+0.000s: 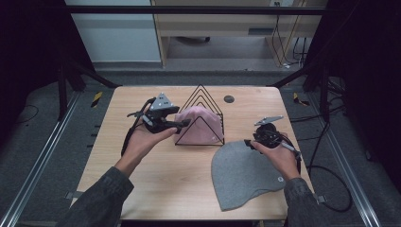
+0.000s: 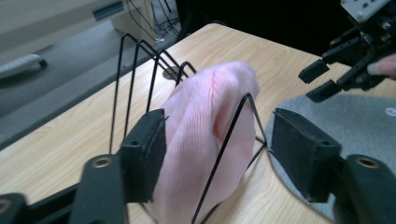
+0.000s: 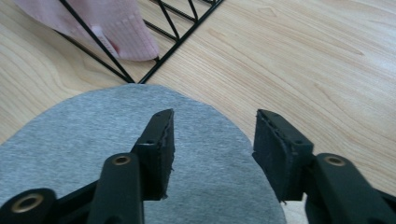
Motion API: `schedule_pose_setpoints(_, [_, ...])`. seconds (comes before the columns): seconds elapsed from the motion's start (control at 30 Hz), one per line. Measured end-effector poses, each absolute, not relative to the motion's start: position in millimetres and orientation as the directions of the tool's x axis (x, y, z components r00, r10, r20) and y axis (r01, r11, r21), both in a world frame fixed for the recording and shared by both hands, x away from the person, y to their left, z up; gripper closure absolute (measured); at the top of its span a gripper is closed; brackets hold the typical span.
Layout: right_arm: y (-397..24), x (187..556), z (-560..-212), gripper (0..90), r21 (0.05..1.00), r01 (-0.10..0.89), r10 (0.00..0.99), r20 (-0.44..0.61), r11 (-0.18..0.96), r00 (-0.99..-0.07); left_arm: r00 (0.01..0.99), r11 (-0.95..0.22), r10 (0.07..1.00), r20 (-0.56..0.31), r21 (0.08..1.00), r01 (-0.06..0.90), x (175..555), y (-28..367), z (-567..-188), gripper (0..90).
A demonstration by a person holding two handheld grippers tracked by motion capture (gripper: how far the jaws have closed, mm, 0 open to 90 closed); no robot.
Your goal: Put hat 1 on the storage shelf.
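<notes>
- Resting inside the black wire rack (image 1: 201, 101) on the counter (image 1: 156, 184), the pink beanie (image 1: 201, 126) shows a small white tag, unreadable.
- Left gripper (image 2: 217, 154): jaws released, flanking beanie and rack wire.
- Right gripper (image 3: 212, 149): jaws released above the grey beanie (image 1: 243, 172), whose round badge is illegible.

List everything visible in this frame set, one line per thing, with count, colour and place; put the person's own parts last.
pink hat: one, pink, tucked in the front slots of the wire rack.
wire rack: one, black, triangular loops, standing at mid table.
grey hat: one, grey, lying flat on the table right of the rack.
table: one, light wood.
dark round disc: one, set in the tabletop behind the rack.
left gripper: one, black, jaws open at the pink hat.
right gripper: one, black, jaws open over the grey hat's top edge.
forearms: two, grey-green sleeves, coming in from the bottom.
</notes>
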State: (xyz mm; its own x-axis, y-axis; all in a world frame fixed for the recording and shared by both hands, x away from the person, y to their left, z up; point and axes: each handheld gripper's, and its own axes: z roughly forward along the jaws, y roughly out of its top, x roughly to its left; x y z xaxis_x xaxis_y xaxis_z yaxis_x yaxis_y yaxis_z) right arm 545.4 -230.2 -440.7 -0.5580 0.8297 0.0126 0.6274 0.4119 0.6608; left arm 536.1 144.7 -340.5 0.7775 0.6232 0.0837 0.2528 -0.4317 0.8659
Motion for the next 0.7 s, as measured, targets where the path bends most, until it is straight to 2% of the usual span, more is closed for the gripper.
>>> schedule_pose_setpoints(0.13, [-233, 553, -445, 55.2, 0.646, 0.646, 0.834, 0.027, 0.406, -0.551, 0.771, -0.447, 0.630, 0.088, 0.854, 0.267, 523, 154, -350, 25.6])
schedule_pose_setpoints(0.37, [-237, 565, -460, 55.6, 0.599, 0.699, 0.849, 0.059, 0.390, -0.525, 0.775, -0.492, 0.627, 0.082, 0.813, 0.311, 496, 175, -389, 9.1])
schedule_pose_setpoints(0.57, [-238, 567, -468, 52.1, 0.588, 0.713, 0.851, 0.078, 0.382, -0.520, 0.774, -0.514, 0.628, 0.079, 0.789, 0.337, 471, 197, -424, 7.3])
schedule_pose_setpoints(0.7, [-231, 567, -475, 50.7, 0.559, 0.719, 0.847, 0.055, 0.413, -0.529, 0.777, -0.578, 0.618, 0.117, 0.737, 0.349, 457, 212, -444, 7.5])
